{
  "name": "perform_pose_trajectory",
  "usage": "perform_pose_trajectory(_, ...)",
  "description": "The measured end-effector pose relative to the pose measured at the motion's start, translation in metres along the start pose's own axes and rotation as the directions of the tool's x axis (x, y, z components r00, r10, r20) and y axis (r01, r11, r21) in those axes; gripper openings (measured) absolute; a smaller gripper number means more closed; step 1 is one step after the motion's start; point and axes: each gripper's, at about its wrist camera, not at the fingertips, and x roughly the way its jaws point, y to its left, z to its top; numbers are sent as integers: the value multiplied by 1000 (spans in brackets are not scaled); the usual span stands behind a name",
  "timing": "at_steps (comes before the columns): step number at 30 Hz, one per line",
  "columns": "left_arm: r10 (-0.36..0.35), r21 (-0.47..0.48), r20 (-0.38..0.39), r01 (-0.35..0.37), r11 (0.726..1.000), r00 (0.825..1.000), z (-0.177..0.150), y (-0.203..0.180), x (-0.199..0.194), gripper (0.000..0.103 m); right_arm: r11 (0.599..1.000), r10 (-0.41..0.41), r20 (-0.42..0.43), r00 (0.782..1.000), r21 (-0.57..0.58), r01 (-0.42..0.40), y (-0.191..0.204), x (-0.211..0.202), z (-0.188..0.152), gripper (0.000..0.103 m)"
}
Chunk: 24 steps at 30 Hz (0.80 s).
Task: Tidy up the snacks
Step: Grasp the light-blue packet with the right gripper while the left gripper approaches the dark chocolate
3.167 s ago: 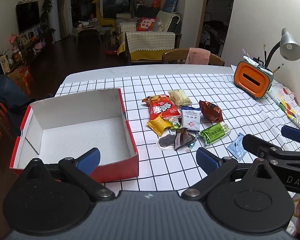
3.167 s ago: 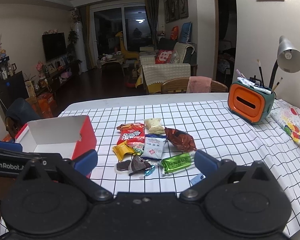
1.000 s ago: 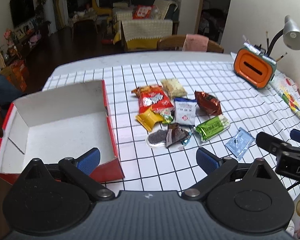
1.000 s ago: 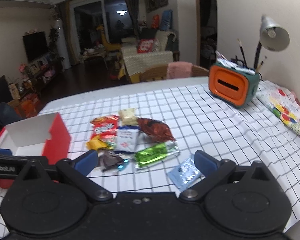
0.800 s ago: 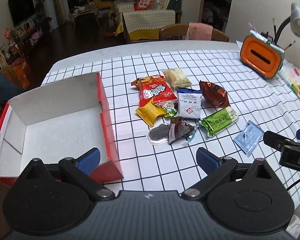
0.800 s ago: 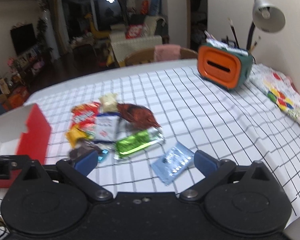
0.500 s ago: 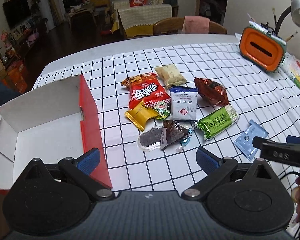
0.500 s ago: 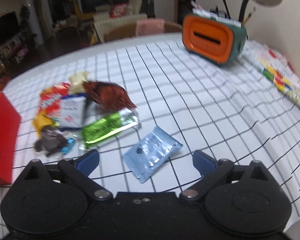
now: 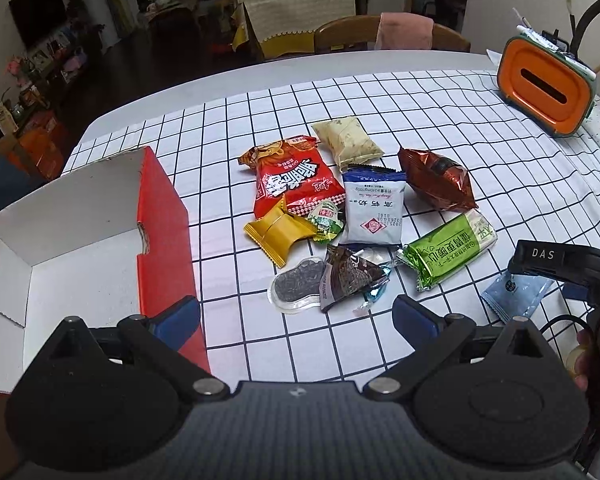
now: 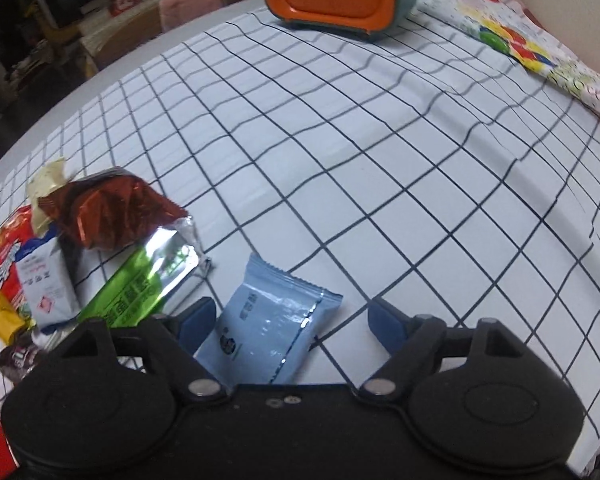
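Observation:
A light blue packet (image 10: 268, 324) lies on the checked cloth, apart from the snack pile. My right gripper (image 10: 290, 320) straddles it with its jaws closing; the right pad is still clear of the wrapper. In the left wrist view this gripper (image 9: 556, 280) hangs over the same packet (image 9: 512, 296). My left gripper (image 9: 296, 316) is open and empty above the cloth, near a dark cookie pack (image 9: 300, 288). The pile holds a red bag (image 9: 292, 180), a green bar (image 9: 448, 252), a blue-and-white packet (image 9: 374, 208) and a brown foil bag (image 9: 436, 180). An open red box (image 9: 160, 216) stands left.
An orange tissue box (image 9: 548, 88) with brushes stands at the far right, and a colourful wrapped roll (image 10: 532, 44) lies along the right edge. A chair (image 9: 392, 34) is behind the table. A hand (image 9: 596, 356) holds the right gripper.
The right gripper has dropped and tilted down onto the light blue packet, and its jaws have narrowed around it. The left gripper has moved down and closer to the snack pile.

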Motion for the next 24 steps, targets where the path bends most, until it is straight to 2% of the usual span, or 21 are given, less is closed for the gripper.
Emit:
perform_pose_trajectory(4,3,-17,-21,-3,1000,1000,5,-1,8,103,998,-4,-39,999,57,6,2,6,3,77)
perform_pose_trajectory(9,4,-34,-56,-6,999,998,10,-6,22,103,1000,-2,-46,999,22,4,12,9,4,71)
perform_pose_trajectory(16,-16,-88,-114,6,996,993,21,-10,50,102,999,13,-31,999,-30,-14,5,4,6,49)
perform_pose_trajectory(20,-36,-149,-149,14,989,988,27,-9,71,102,997,54,-29,998,-55,-56,-1,4,6,47)
perform_pose_trajectory(24,-78,-260,-199,24,965,977,32,-2,91,94,994,88,-30,996,-67,-90,-7,3,7,47)
